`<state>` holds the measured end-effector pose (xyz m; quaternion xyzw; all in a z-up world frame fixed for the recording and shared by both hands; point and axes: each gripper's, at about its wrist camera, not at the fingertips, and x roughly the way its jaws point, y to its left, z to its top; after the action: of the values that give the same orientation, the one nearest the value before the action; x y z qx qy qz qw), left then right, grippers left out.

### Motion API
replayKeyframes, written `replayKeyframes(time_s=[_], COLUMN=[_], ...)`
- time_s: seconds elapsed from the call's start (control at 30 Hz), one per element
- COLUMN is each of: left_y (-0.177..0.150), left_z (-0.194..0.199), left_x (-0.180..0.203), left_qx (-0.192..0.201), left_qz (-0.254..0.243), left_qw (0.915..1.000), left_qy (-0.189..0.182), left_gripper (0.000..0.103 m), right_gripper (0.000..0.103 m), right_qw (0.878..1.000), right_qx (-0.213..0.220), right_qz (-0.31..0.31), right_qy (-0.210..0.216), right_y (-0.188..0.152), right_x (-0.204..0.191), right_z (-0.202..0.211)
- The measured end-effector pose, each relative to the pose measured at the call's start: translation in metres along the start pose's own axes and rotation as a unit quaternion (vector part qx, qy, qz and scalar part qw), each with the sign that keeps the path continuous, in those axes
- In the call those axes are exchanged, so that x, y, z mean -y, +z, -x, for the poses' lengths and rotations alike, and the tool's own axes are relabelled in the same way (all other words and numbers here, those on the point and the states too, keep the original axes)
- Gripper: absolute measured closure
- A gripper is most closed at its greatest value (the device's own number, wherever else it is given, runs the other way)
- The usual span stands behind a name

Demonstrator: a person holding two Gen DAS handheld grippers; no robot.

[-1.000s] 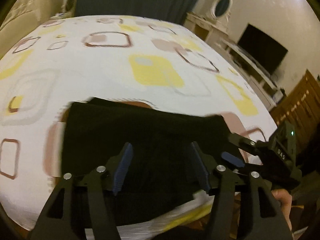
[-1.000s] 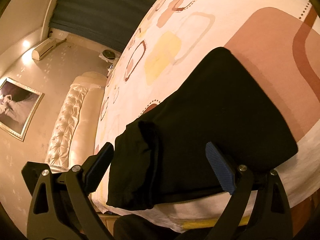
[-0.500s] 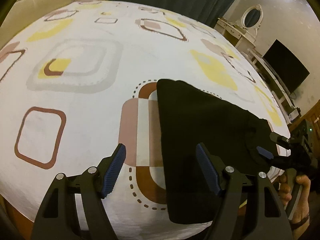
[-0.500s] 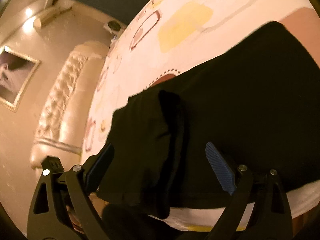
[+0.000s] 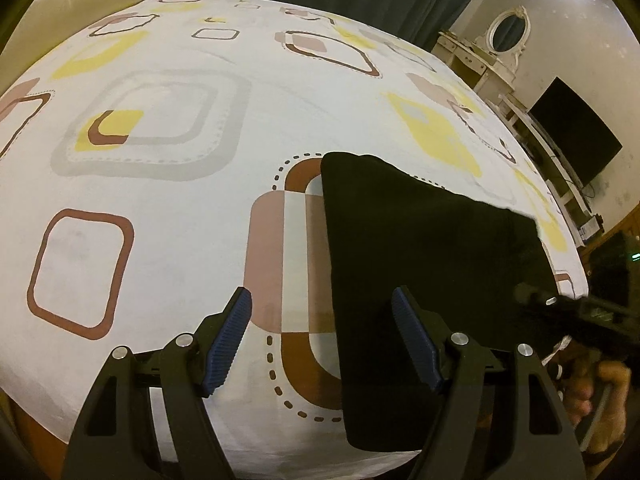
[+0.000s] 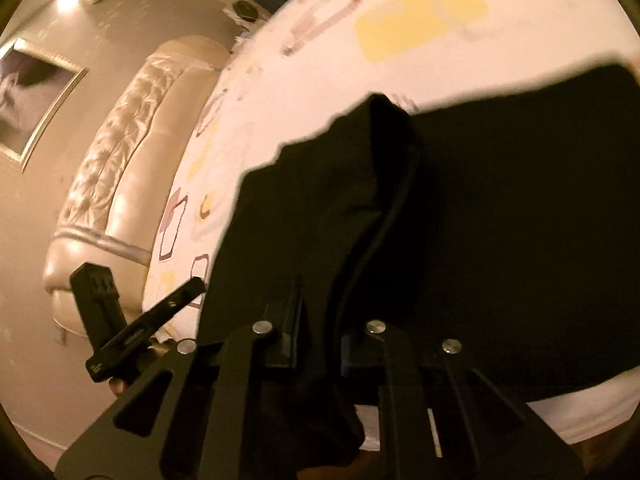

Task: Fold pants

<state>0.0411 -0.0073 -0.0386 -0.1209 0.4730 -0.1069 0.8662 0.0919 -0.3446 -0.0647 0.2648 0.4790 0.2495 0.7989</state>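
Far left in the left wrist view: padded headboard (image 5: 60, 12) behind the bed (image 5: 160, 208), patterned sheet with yellow and brown squares spread across it. Lower middle: left claw (image 5: 322, 340), wide open, just been opening, blue pads (image 5: 226, 340) apart, nothing pinched; left pad over bare sheet, right pad over the left edge of the black pants (image 5: 420, 264), whether touching cannot be told. Pants folded into a dark block lying on the near right part of the bed, near end hanging over the mattress edge. Further right: right claw (image 5: 536, 296) blurred at the pants' right edge, a hand (image 5: 588, 384) on its handle below. Far right: white dresser with oval mirror (image 5: 506, 34), dark television (image 5: 576, 130).

In the right wrist view, from left: framed picture (image 6: 36, 92), headboard (image 6: 120, 184), left claw (image 6: 192, 288) over the bed (image 6: 320, 80). Centre: right claw (image 6: 316, 332) nearly closed, just been closing, clamped on a raised fold of the pants (image 6: 500, 220), cloth bunched between its fingers. Right: rest of the pants flat on the sheet.
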Motion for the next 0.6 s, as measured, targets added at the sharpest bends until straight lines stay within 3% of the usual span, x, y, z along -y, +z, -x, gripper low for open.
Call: replayKeyframes(time_s=[0.13,0.3,0.6], left_y=[-0.002,-0.003,-0.010], left_z=[0.002,0.005,0.000], left_x=[0.000,0.009,0.034], left_qx=[-0.002,0.001,-0.010], left_qz=[0.004,-0.007,-0.030], left_qw=[1.0000,0.9999,0.9989], left_qy=[-0.004,-0.012,-0.034], left_gripper=[0.028,0.028,0.028], right_gripper=[0.091,0.091,0.091], right_qw=[0.998,0.996,0.993], right_qx=[0.034,0.061,0.057], right_qz=[0.043,0.045,-0.013], right_qy=[-0.016,-0.039,-0.100], right_y=[0.013,0.027,0.028], right_x=[-0.021,-0.008,0.079], right_z=[0.035,0.074,0.099])
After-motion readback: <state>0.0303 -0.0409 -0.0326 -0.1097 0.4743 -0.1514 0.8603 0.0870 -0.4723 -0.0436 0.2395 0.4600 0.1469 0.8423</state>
